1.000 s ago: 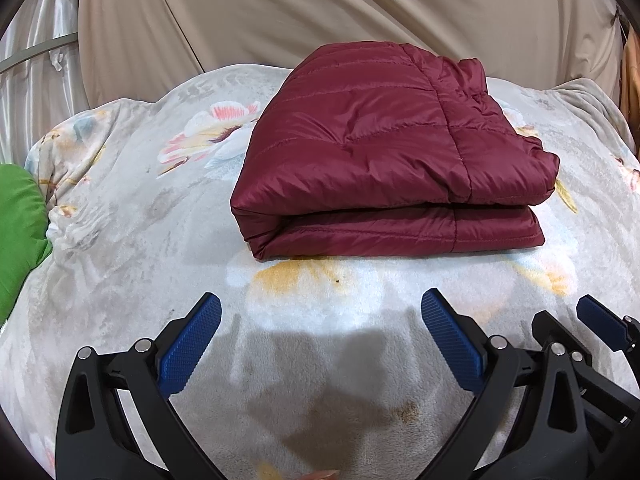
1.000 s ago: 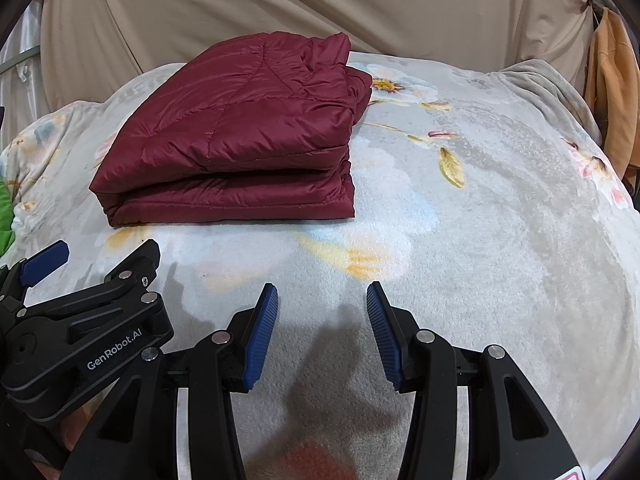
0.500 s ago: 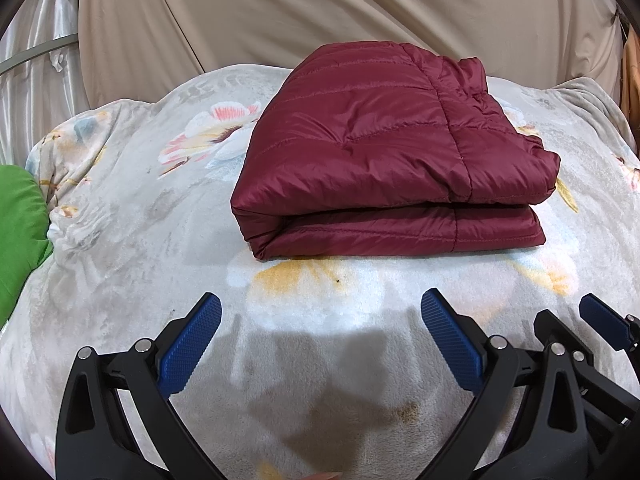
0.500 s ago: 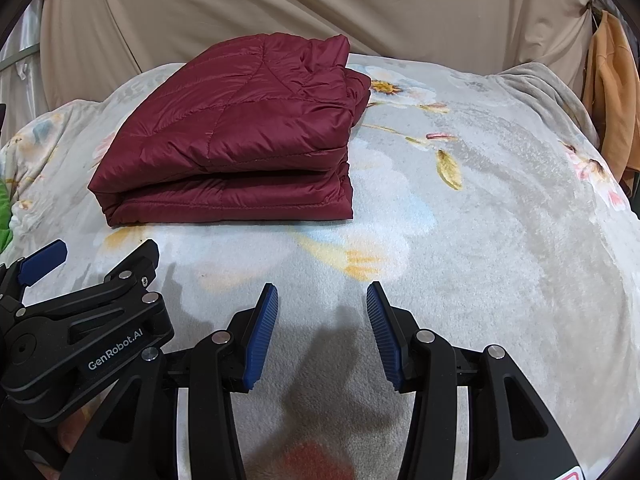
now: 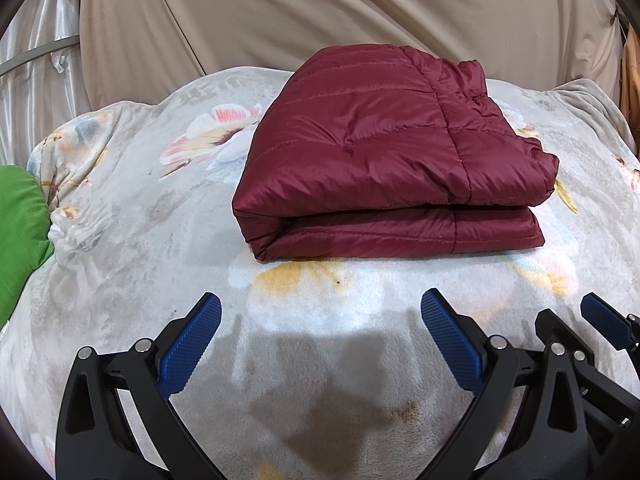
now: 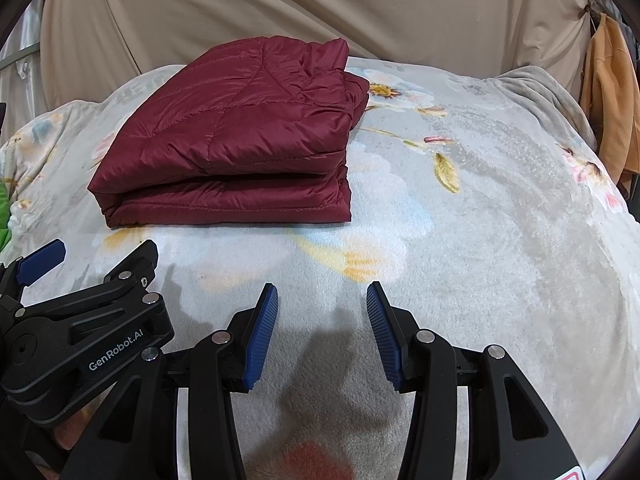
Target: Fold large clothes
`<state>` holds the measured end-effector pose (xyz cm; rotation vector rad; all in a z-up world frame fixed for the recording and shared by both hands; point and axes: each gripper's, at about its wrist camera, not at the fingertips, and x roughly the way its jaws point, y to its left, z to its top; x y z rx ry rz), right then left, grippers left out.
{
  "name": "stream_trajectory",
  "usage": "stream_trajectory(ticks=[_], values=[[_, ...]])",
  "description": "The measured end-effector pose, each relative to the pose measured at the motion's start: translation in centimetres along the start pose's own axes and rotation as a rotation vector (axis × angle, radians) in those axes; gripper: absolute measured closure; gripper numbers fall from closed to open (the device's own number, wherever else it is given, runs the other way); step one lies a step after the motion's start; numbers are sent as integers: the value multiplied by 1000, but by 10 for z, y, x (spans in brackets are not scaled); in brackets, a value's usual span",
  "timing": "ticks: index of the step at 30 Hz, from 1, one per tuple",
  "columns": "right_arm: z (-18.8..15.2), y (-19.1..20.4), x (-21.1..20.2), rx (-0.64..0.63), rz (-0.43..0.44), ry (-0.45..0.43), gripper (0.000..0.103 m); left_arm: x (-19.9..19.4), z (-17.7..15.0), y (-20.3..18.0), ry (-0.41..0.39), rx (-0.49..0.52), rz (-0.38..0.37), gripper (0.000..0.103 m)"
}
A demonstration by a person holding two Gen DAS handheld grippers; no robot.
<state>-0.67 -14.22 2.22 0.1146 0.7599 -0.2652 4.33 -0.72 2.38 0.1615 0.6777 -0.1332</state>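
Note:
A dark red quilted jacket [image 5: 384, 160] lies folded in a neat rectangular stack on the floral blanket [image 5: 132, 240]; it also shows in the right wrist view [image 6: 236, 144], up and left. My left gripper [image 5: 320, 320] is open wide and empty, hovering over the blanket just in front of the jacket. My right gripper [image 6: 322, 312] is open and empty, in front of and to the right of the jacket. The two grippers sit side by side; the right one's finger [image 5: 604, 322] shows in the left wrist view.
A green cloth [image 5: 20, 232] lies at the blanket's left edge. A beige drape [image 5: 360, 12] hangs behind the bed. An orange garment [image 6: 608, 92] hangs at the far right. A metal rail [image 5: 36, 54] runs at the back left.
Almost nothing: both grippers stay open and nearly still, with a slight drift of the views. The jacket has not moved.

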Motion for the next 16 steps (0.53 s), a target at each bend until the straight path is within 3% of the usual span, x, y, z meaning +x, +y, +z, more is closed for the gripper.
stream_trajectory(ticks=[16], values=[[-1, 3, -3, -13, -21, -14, 56, -1, 0, -4, 2, 7, 15, 8]])
